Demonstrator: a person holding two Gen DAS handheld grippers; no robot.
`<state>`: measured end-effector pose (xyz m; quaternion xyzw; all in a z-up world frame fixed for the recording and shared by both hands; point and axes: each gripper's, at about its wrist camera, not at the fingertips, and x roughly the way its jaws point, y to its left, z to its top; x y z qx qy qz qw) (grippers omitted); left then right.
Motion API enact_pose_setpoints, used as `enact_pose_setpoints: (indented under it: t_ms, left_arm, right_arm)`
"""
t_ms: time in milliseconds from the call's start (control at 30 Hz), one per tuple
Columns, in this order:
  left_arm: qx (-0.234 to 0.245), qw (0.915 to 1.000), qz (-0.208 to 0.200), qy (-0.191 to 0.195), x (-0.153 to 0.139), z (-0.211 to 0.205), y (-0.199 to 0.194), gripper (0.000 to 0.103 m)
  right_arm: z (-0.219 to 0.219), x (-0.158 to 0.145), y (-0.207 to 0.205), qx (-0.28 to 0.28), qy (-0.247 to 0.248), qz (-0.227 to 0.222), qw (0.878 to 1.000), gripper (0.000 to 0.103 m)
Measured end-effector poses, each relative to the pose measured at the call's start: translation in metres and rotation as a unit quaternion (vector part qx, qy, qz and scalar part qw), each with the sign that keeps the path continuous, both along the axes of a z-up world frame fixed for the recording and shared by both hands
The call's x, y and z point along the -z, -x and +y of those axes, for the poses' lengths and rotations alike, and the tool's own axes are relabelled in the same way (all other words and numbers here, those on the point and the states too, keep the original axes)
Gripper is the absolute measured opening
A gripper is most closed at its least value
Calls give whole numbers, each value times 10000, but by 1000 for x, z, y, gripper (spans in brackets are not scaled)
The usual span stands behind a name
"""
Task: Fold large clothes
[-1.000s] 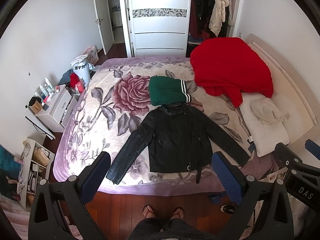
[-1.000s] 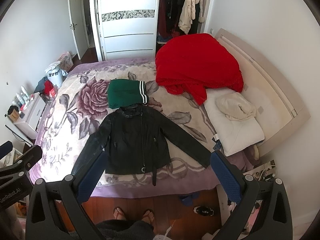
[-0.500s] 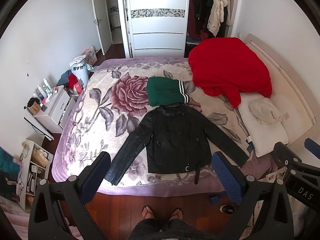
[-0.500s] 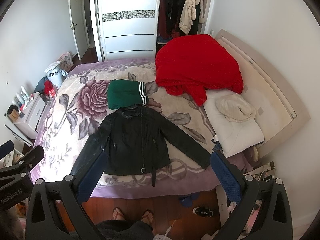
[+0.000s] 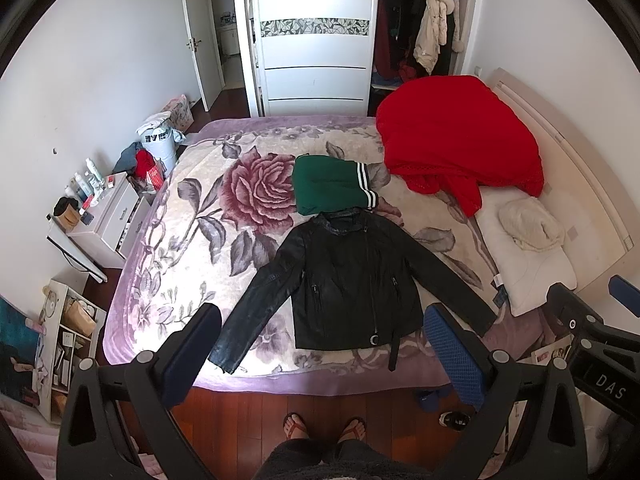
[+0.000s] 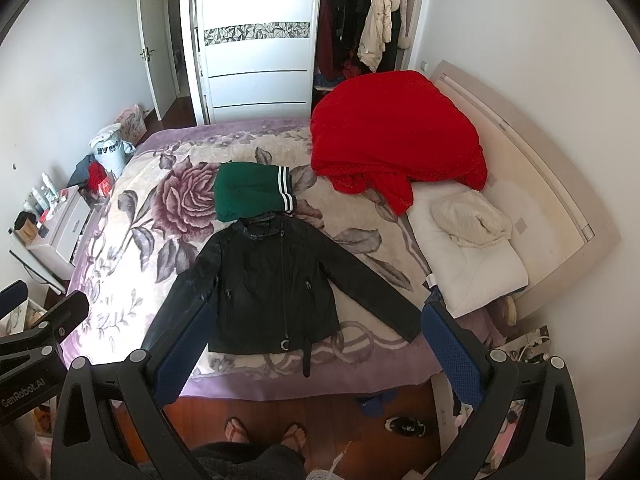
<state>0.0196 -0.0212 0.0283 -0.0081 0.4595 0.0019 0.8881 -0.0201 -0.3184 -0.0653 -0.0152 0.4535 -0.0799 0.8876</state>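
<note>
Jacket (image 5: 352,280) lies flat on bed (image 5: 192,216), sleeves spread; folded garment (image 5: 332,190) touches its collar at 12 o'clock, blanket heap (image 5: 456,140) at 2, pillow (image 5: 528,268) at 3.

A black leather jacket (image 5: 352,280) is laid flat, front up and zipped, on the floral bedspread, with both sleeves spread outward and down, its collar touching a folded green garment (image 5: 330,190) trimmed with white stripes.

Floral-blanketed bed (image 5: 192,240): black jacket (image 5: 352,280) spread near, folded green garment (image 5: 328,190) beyond, red blanket (image 5: 456,136) far right, pillow (image 5: 532,276) right.
</note>
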Motion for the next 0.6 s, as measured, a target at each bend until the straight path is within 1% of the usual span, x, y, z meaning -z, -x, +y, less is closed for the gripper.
enact_pose_setpoints:
  t_ms: [600]
  left_arm:
    - [4,10000,-8,8,1,0,2,103]
  right_arm:
    - [1,1,-4,-1,1,-15,10000,103]
